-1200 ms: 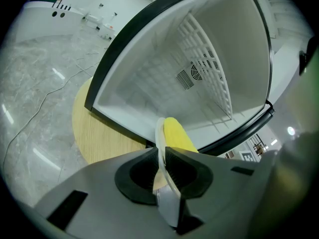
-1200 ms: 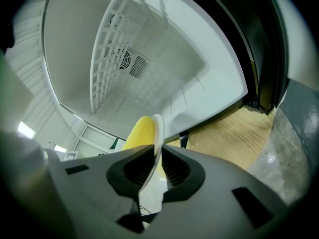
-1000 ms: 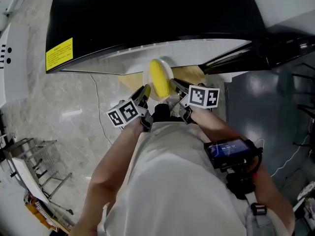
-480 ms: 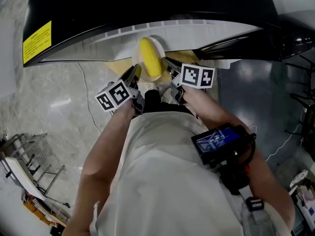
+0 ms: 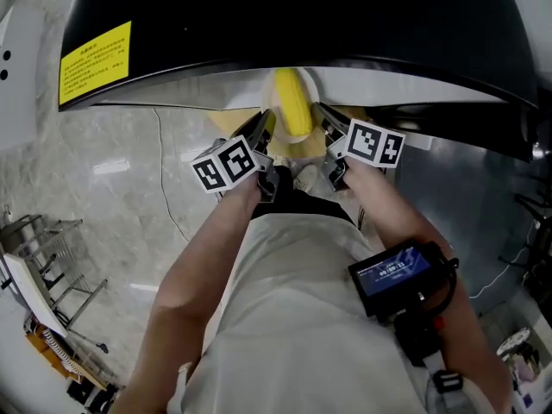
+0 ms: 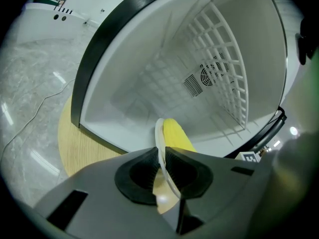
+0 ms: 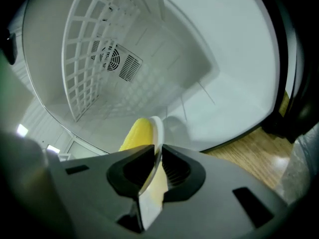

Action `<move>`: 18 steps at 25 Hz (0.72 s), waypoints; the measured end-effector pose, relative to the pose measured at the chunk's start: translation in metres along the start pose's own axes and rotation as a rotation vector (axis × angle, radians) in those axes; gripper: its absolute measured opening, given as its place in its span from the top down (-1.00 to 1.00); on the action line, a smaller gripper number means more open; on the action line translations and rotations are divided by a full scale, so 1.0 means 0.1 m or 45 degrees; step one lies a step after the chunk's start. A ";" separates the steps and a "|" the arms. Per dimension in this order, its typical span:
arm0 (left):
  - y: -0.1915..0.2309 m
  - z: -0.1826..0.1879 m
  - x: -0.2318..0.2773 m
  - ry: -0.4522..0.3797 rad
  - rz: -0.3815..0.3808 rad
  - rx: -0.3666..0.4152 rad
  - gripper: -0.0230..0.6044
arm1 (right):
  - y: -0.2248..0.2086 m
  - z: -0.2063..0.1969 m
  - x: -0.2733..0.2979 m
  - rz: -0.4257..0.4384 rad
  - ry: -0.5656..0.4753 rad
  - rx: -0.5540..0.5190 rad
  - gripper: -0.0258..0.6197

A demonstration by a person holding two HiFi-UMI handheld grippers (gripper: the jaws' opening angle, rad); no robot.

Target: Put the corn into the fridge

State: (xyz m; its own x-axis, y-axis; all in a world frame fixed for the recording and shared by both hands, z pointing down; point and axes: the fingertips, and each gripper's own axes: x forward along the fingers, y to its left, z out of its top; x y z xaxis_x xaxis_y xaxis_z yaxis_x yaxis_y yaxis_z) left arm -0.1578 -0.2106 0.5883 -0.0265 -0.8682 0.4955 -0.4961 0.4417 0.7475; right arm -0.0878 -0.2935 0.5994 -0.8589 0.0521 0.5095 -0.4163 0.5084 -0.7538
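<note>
While each gripper clamps one side of it, a white plate (image 6: 159, 139) hangs at the open mouth of the small fridge (image 5: 285, 15), with the corn (image 5: 291, 102) lying on it. The left gripper (image 5: 263, 128) has its black pads closed on the plate's left rim, and the right gripper (image 5: 326, 121) has its pads closed on the right rim. That plate holds nothing else that can be seen. From the head view, the cob's far end reaches under the edge of the fridge's black case, while its near end lies between the two grippers. Whether the plate touches the fridge floor cannot be told.

Inside, the fridge's white compartment (image 6: 149, 73) shows a white wire shelf (image 6: 224, 59) along one side and a round fan vent (image 6: 209, 76) on the far wall, and no food is seen in it. A yellow label (image 5: 95, 54) sits on the case at the far left. Beneath the fridge is a light wooden board (image 6: 79, 143), which rests on a pale marble floor (image 5: 112, 171) crossed by a thin cable (image 5: 164, 188). Strapped to the person's right forearm is a small lit screen (image 5: 392, 270). At the near left stands a metal wire rack (image 5: 43, 257).
</note>
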 end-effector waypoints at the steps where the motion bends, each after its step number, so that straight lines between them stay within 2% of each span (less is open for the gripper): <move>1: 0.03 0.04 0.05 -0.007 0.005 -0.003 0.77 | -0.02 0.04 0.05 0.000 0.000 -0.006 0.79; 5: 0.14 0.23 0.20 -0.050 0.036 -0.009 0.77 | -0.04 0.23 0.28 0.016 0.009 -0.033 0.79; 9: 0.16 0.22 0.24 -0.059 0.065 -0.023 0.77 | -0.06 0.27 0.29 0.008 0.014 -0.023 0.79; 18: 0.17 0.34 0.35 -0.072 0.048 -0.028 0.77 | -0.06 0.43 0.36 -0.021 -0.031 -0.052 0.79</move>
State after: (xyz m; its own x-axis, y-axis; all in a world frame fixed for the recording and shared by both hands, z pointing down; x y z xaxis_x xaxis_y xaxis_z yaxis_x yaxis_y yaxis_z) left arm -0.1966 -0.2415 0.6035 -0.0945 -0.8620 0.4981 -0.4746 0.4788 0.7386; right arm -0.1291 -0.3314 0.6048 -0.8592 0.0224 0.5111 -0.4185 0.5438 -0.7274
